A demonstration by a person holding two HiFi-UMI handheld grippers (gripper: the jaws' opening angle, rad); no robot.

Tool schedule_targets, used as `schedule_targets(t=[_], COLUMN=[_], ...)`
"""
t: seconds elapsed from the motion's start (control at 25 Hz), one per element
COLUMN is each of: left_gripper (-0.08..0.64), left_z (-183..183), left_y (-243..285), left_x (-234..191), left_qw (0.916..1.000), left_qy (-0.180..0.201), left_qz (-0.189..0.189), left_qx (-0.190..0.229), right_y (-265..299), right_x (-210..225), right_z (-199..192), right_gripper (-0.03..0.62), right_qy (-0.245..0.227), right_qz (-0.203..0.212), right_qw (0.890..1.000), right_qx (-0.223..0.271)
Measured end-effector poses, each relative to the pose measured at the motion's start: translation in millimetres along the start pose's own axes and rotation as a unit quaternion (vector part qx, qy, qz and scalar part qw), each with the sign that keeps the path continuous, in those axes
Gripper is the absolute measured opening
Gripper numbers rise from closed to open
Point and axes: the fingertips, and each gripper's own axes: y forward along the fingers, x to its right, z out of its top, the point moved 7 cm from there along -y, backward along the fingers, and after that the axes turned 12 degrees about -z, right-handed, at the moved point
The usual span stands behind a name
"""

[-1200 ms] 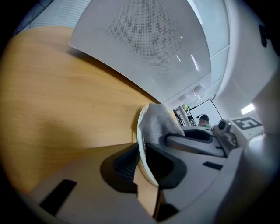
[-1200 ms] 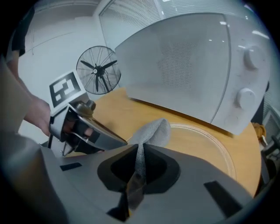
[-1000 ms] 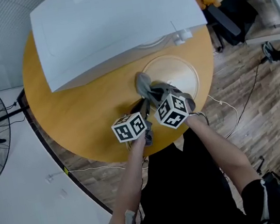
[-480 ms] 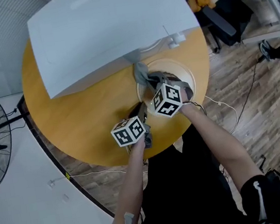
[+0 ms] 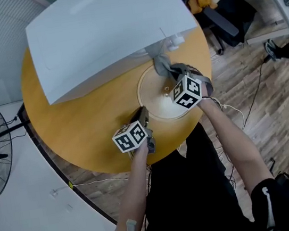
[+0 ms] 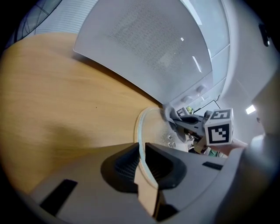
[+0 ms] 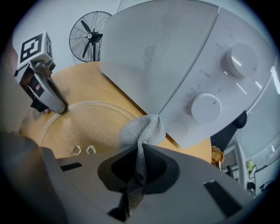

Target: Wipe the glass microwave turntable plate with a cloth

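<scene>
Round wooden table (image 5: 75, 122), with a white microwave (image 5: 105, 32) across its far half. In front of the microwave, toward the table's right edge: glass turntable plate (image 5: 156, 102), flat on the wood and face up, with small raised lugs (image 7: 83, 150) near its middle.

Both bare forearms stretched forward from the near edge, the right reaching farther than the left.

Left gripper (image 6: 141, 159) low at the near-left rim of the plate, jaws closed onto that rim with the glass edge running between them. Right gripper (image 7: 139, 168) over the far side of the plate, jaws pinched tight on a grey cloth (image 7: 142, 131). Cloth bunched, its length running out from the jaws toward the microwave's control panel, loose end above the plate's far rim; contact with the glass unclear.
</scene>
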Motion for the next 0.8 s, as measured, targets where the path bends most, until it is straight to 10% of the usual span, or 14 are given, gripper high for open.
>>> schedule_targets(t=[0.8], left_gripper=[0.034], left_z=[0.4], left_y=[0.0], left_x=[0.4], left_qw=[1.0000], left_qy=[0.004], left_qz=[0.002], left_qx=[-0.002], right_y=[-84.3], right_x=[-32.6], right_z=[-96.6], right_gripper=[0.025], right_qy=[0.095], right_qz=[0.133], right_qw=[0.984], right_qx=[-0.066])
